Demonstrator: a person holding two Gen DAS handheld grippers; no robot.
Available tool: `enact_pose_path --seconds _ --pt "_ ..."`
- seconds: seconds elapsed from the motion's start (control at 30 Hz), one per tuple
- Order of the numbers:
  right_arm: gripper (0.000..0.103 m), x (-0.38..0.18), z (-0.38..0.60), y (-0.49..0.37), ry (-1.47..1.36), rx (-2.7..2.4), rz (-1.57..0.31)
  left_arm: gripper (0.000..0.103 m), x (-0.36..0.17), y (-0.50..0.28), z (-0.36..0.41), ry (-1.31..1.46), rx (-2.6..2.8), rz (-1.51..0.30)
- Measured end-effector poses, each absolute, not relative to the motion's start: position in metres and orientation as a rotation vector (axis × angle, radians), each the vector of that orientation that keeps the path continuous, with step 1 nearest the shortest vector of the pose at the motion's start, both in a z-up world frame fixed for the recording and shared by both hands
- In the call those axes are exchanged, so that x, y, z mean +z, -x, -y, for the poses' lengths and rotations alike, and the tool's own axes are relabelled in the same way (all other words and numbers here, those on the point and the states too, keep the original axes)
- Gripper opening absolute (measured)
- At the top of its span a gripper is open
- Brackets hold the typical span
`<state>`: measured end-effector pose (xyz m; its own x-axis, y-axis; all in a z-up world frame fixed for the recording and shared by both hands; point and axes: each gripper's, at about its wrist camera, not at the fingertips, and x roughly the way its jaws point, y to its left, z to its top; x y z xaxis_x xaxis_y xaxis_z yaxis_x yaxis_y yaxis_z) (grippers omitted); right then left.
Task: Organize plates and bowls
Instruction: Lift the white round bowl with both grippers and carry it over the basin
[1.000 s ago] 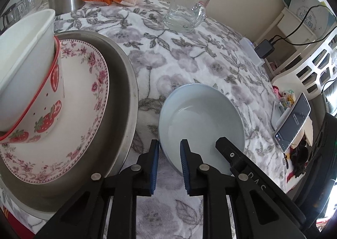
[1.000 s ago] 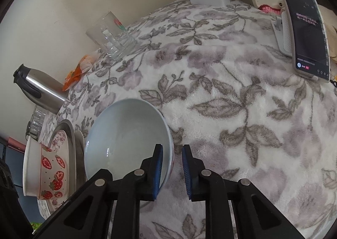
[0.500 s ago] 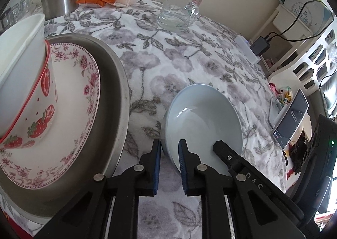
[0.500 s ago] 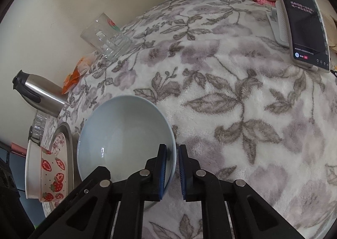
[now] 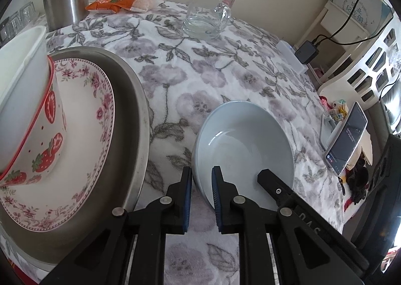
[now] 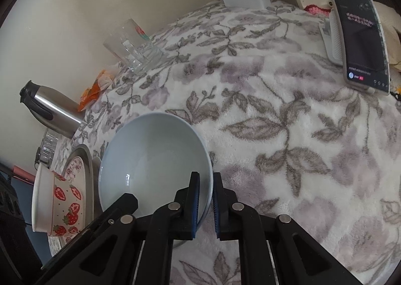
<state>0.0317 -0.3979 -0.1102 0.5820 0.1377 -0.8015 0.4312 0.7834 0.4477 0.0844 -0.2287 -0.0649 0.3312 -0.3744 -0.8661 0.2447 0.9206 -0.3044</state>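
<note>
Pale blue bowl (image 5: 246, 139) pinched by both jaws (phone (image 6: 361, 34) legible only rightward).

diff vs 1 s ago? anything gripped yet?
Both claws have just been closing. The left claw and right claw now each pinch the rim of the blue bowl, on opposite sides; earlier the rim sat between open pads. Unchanged: the strawberry bowl on the floral plate, glass mug, phone.
</note>
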Motion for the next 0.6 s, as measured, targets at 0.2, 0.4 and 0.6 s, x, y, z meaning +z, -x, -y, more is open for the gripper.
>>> enact_pose_path --seconds 0.2,0.4,0.6 --pt "0.011 -0.088 0.397 -0.025 -0.65 -0.181 -0.904 0.016 -0.046 -0.079 0.227 0.135 -0.435 -1.123" --pt "0.011 -0.055 0.387 -0.02 -0.616 -0.172 -0.855 0.016 -0.018 -0.076 0.214 0.171 -0.463 -1.068" --pt "0.011 -0.024 0.371 -0.016 -0.598 -0.151 -0.812 0.016 0.012 -0.072 0.194 0.201 -0.488 -1.022"
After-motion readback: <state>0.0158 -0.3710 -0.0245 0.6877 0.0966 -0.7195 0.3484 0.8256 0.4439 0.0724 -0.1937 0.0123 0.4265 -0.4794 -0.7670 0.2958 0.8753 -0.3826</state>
